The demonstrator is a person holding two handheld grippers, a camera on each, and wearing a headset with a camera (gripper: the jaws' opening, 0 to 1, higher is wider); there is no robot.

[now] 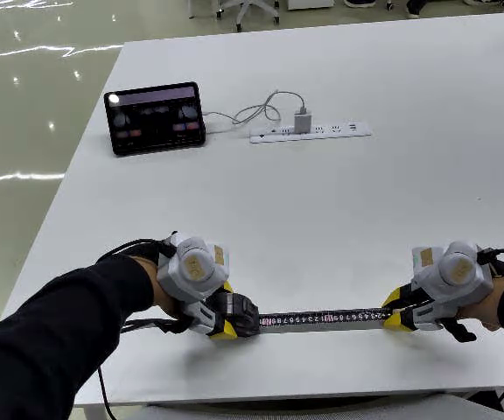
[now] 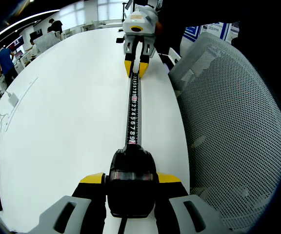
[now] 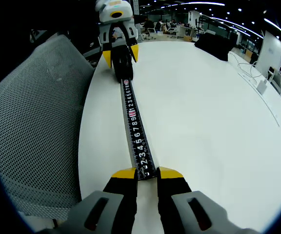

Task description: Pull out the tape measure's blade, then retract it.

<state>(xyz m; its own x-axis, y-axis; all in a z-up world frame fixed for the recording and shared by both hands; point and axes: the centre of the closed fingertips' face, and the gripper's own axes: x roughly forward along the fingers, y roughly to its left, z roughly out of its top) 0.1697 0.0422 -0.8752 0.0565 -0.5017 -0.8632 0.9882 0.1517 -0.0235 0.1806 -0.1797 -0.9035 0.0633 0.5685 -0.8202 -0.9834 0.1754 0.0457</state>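
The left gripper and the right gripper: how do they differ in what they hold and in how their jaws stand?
1. The left gripper clamps the black tape measure case; the right gripper pinches the end of the blade.
2. The left gripper's jaws stand wide apart around the case; the right gripper's jaws are nearly together on the thin blade.
Shared: both have yellow tips, sit low near the white table's front edge, and face each other along the pulled-out blade.
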